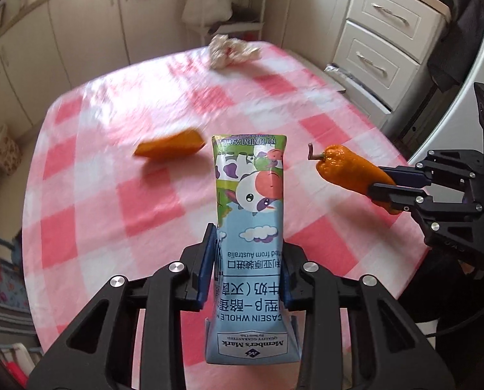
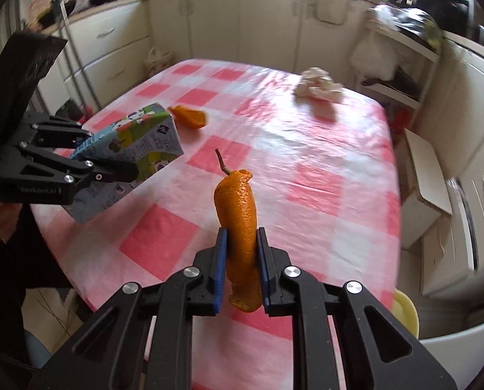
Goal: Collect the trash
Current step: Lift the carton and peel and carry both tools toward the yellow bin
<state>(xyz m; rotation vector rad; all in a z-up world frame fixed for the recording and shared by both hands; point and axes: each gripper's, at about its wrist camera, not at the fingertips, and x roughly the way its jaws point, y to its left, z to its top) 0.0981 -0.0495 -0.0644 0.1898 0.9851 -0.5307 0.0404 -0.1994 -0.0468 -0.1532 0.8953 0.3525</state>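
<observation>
Kitchen interior, seen from both wrist cameras. The surface (image 2: 307, 175) is a table under a glossy pink-and-white checked cloth, flanked by cream cabinets (image 2: 242, 19) and a bank of drawers (image 1: 381, 32); a white open shelf unit (image 1: 238, 6) stands beyond its far edge, holding a white bag.

The left gripper (image 1: 248, 260) is clamped on a milk carton (image 1: 250, 227), its blue pads pressing the carton's two sides; the carton, printed with a cartoon cow, is lifted clear of the cloth and stands inverted in the left view. The right gripper (image 2: 241, 260) is clamped on a long strip of orange peel (image 2: 238, 221) with a short stem at its upper end, also lifted above the surface. Each gripper appears in the other's view: the left at the near left edge of the table, the right at the near right edge.

Lying on the cloth are a second piece of orange peel (image 1: 170, 148), near mid-surface, and a crumpled tissue wad (image 2: 318, 87) close to the far edge. The two lie well apart. A pale yellow rim (image 2: 404, 312) shows below the table's near right corner.
</observation>
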